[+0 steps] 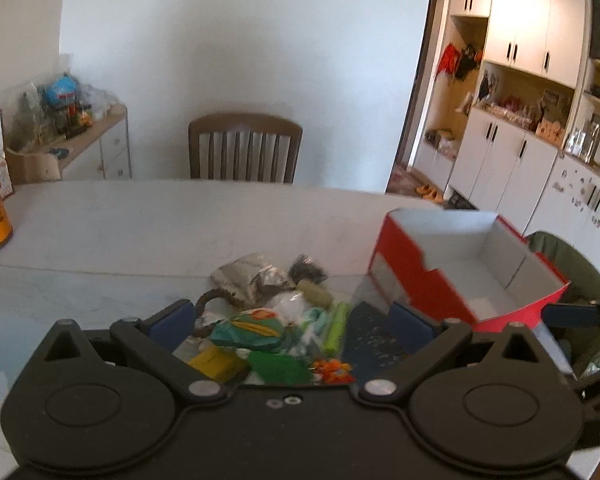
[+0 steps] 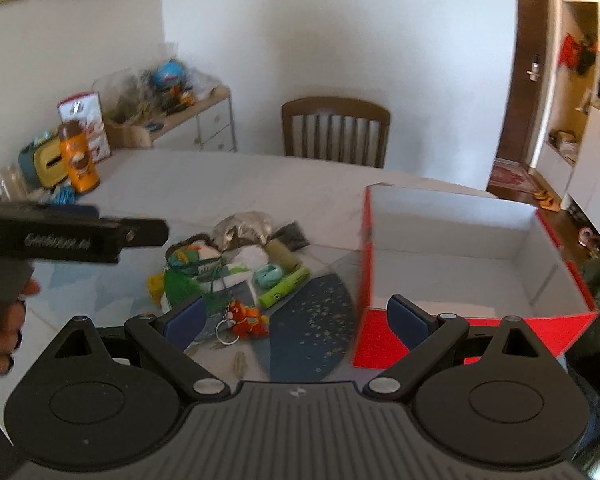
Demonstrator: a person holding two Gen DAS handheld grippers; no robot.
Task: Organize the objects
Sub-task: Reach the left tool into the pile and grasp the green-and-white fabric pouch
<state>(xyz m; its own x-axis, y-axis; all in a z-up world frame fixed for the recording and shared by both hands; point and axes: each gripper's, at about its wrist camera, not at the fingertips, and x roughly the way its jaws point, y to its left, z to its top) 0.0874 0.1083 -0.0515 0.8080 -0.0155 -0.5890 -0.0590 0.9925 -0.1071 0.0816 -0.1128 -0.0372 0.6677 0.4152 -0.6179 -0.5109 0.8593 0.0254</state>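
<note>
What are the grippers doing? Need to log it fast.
Left gripper: open, holding nothing, above the pile of small items.
Right gripper: open, empty, beside the red box.

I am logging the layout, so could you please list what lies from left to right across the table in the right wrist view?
Left tool → orange bottle → yellow-green plush → orange keychain toy → lime green tube → blue speckled mat → red box, open and empty.

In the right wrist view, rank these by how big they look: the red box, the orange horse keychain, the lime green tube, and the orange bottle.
1. red box, by far the largest.
2. orange bottle, though it stands farther away, so its true size is unsure.
3. lime green tube and orange horse keychain look about alike; I won't rank them.
</note>
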